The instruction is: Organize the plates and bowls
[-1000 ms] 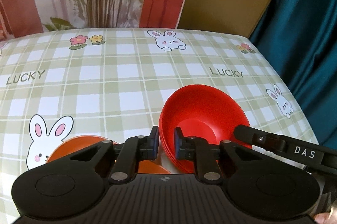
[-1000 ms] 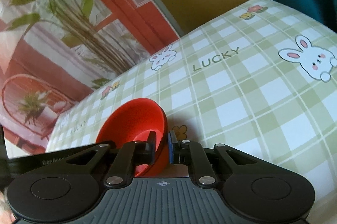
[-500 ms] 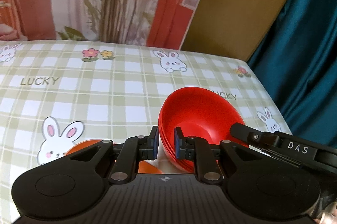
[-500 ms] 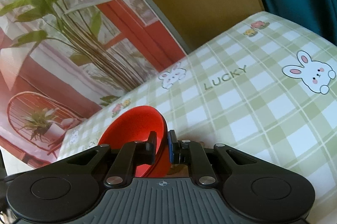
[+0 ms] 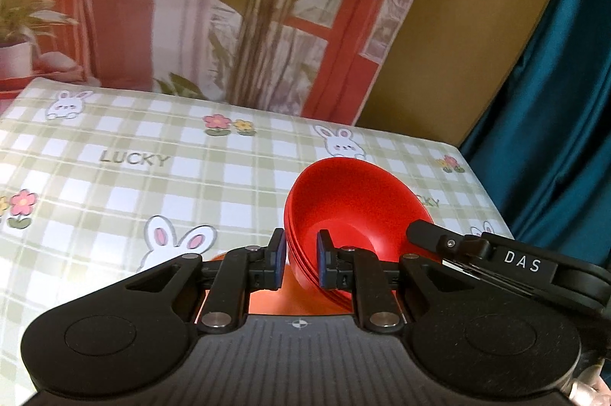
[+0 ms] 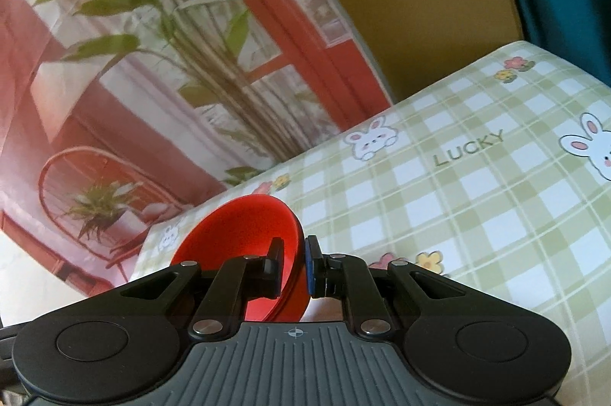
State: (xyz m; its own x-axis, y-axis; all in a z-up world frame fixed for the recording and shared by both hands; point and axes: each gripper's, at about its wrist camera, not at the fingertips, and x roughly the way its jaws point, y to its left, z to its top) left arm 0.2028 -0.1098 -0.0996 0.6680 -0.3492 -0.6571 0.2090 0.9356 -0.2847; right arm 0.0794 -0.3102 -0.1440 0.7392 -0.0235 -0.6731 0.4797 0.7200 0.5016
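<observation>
Green-check tablecloth [image 5: 114, 184] w/ bunnies and "LUCKY" print covers the table. Stack of red bowls [image 5: 355, 207] sits tilted above it, held from both sides. Left gripper [image 5: 299, 262] is clamped on the stack's near rim — one finger inside, one outside. Right gripper [image 6: 293, 266] pinches the opposite rim the same way. Orange plate [image 5: 267, 299] lies just below the left gripper, mostly hidden.

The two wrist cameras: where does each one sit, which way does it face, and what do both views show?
Left wrist: sits on the left gripper, faces forward over the checked tablecloth to the plant backdrop; its fingers straddle the rim of the red bowls; the right gripper's arm enters at right.
Right wrist: sits on the right gripper, tilted, clamped on the bowls' opposite rim.
Shared: bowls, tablecloth, backdrop.
</observation>
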